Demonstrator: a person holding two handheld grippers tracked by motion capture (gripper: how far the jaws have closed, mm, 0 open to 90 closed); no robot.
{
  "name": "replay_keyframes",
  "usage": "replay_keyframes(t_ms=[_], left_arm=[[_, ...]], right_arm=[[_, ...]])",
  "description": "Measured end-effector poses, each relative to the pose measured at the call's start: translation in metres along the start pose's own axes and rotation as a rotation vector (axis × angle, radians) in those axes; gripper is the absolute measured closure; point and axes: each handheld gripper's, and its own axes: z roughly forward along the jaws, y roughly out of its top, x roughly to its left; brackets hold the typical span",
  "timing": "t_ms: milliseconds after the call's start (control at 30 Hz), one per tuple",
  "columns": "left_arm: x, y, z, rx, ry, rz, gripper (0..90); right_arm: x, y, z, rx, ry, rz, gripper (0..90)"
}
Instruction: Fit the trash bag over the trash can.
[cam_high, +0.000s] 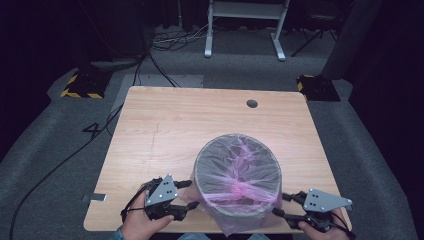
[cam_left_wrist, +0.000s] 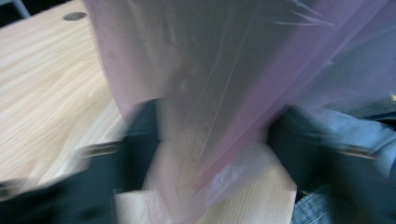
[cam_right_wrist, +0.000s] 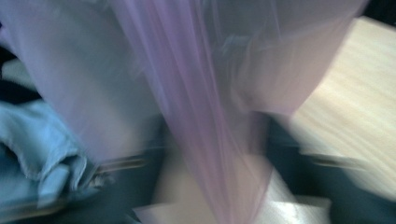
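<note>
A round grey bin (cam_high: 201, 161) stands near the front edge of the wooden table (cam_high: 160, 125), with a thin pink plastic bag (cam_high: 240, 172) stretched over its mouth and hanging down its sides. My left gripper (cam_high: 184, 198) is at the bin's left side, jaws open against the bag. My right gripper (cam_high: 283, 205) is at the bin's right side, also open. In the blurred left gripper view, the pink bag (cam_left_wrist: 205, 93) hangs between the wide-apart jaws of the left gripper (cam_left_wrist: 210, 154). The right gripper view shows the same bag (cam_right_wrist: 205, 107) between the spread jaws of the right gripper (cam_right_wrist: 215, 158).
A cable hole (cam_high: 252, 103) is in the table's far right part. On the grey carpet beyond stand a white frame (cam_high: 245, 22), cables (cam_high: 160, 60) and two yellow-and-black bases (cam_high: 82, 86) (cam_high: 316, 86). A tape strip (cam_high: 95, 197) lies at the table's front left edge.
</note>
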Motion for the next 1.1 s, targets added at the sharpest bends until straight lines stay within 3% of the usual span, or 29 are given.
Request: replay_keyframes(t_ms=[33,67,167,233,367,500,667,700,733,833,900,1000,1100], left_arm=[[0.001,0.000,0.002,0.007,0.003,0.010,63.1],[0.002,-0.001,0.003,0.010,0.004,0.009,76.9],[0.006,-0.003,0.005,0.010,-0.020,-0.017,90.0],[0.008,-0.005,0.006,0.035,-0.026,-0.021,90.0],[0.014,-0.015,0.011,0.089,0.006,-0.033,90.0],[0.023,-0.028,0.016,0.113,0.023,-0.067,90.0],[0.026,-0.031,0.017,0.124,0.020,-0.096,89.9],[0.026,-0.030,0.015,0.128,0.027,-0.099,86.2],[0.026,-0.031,0.013,0.120,0.041,-0.092,74.5],[0.025,-0.030,0.000,0.087,0.057,-0.080,49.0],[0.023,-0.029,-0.011,0.058,0.062,-0.067,39.8],[0.023,-0.025,-0.030,0.014,0.088,-0.068,35.6],[0.023,-0.021,-0.043,-0.020,0.100,-0.072,33.2]], right_arm=[[-0.002,0.000,0.003,0.007,0.010,0.004,86.2],[-0.004,0.000,0.005,0.015,0.011,0.005,90.0],[-0.008,-0.002,0.010,0.026,0.000,0.005,90.0],[-0.011,-0.006,0.013,0.042,0.002,0.016,90.0],[-0.019,-0.021,0.018,0.096,-0.021,0.041,90.0],[-0.026,-0.037,0.023,0.117,-0.021,0.077,90.0],[-0.032,-0.043,0.025,0.127,-0.029,0.101,90.0],[-0.032,-0.043,0.024,0.126,-0.034,0.098,89.7],[-0.032,-0.042,0.023,0.130,-0.041,0.088,82.1],[-0.032,-0.041,0.016,0.094,-0.040,0.091,48.6],[-0.029,-0.039,0.009,0.061,-0.021,0.093,36.5],[-0.027,-0.031,-0.006,0.018,-0.016,0.081,28.8],[-0.028,-0.022,-0.021,-0.013,-0.032,0.076,28.0]])
